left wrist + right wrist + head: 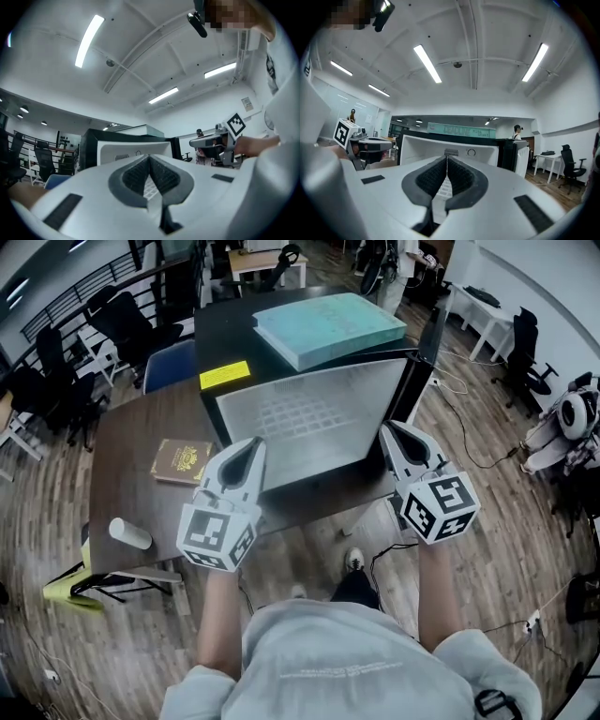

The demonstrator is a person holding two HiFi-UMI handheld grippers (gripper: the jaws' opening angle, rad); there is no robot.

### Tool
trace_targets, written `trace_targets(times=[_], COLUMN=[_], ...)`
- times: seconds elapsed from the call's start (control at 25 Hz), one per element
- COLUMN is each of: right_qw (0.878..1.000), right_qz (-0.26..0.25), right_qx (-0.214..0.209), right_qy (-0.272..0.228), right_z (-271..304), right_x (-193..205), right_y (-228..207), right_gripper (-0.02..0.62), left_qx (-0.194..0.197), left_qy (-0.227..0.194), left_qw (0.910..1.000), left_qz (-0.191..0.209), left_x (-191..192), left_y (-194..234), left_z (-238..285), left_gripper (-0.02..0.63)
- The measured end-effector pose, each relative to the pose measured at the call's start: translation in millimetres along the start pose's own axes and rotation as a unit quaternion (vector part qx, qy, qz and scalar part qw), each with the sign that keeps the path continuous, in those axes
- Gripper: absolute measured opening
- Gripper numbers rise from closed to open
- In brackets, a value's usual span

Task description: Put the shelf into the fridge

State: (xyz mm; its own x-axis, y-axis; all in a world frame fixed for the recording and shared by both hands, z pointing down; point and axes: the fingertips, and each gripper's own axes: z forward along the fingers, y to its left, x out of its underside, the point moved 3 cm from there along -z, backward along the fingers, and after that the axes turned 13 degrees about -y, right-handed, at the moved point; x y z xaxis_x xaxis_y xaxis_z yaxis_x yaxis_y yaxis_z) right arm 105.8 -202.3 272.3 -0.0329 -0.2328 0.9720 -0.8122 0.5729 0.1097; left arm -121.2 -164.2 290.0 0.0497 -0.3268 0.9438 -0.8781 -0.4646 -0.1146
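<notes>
The shelf (309, 423), a pale flat grid panel, hangs level in front of the black mini fridge (225, 334). My left gripper (251, 448) is shut on its near left edge and my right gripper (394, 432) is shut on its near right edge. In the left gripper view the jaws (150, 164) pinch the white grid of the shelf (150, 187), with the fridge's white inside (126, 147) ahead. The right gripper view shows the same: the gripper (446, 166) is closed on the shelf (443, 190), facing the fridge's open front (450, 150).
A teal box (328, 326) and a yellow label (225, 375) lie on the fridge top. The fridge door (433, 329) stands open at the right. A brown table (131, 456) at the left carries a book (182, 460) and a white cup (129, 533). Office chairs stand around.
</notes>
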Motion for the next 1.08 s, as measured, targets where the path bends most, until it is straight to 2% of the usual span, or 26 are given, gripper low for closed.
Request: trace_targets(times=[0.12, 0.32, 0.84, 1.08], right_qw=[1.0, 0.999, 1.0, 0.999], right_qz=[-0.005, -0.012, -0.002, -0.005], right_qx=[-0.01, -0.028, -0.028, -0.029], right_qy=[-0.006, -0.017, -0.014, -0.014], right_z=[1, -1, -18, -19], right_x=[-6, -17, -17, -17], right_y=[6, 14, 8, 16], right_gripper=[0.02, 0.018, 0.017, 0.017], left_qx=[0.005, 0.014, 0.024, 0.023], left_qy=[-0.006, -0.011, -0.01, -0.011], left_qw=[0.9999, 0.9998, 0.9996, 0.9996], left_qz=[-0.01, 0.009, -0.008, -0.014], left_x=[-8, -21, -21, -20], left_y=[-6, -17, -41, -38], left_z=[1, 2, 3, -3], left_gripper=[0.02, 0.02, 0.02, 0.02])
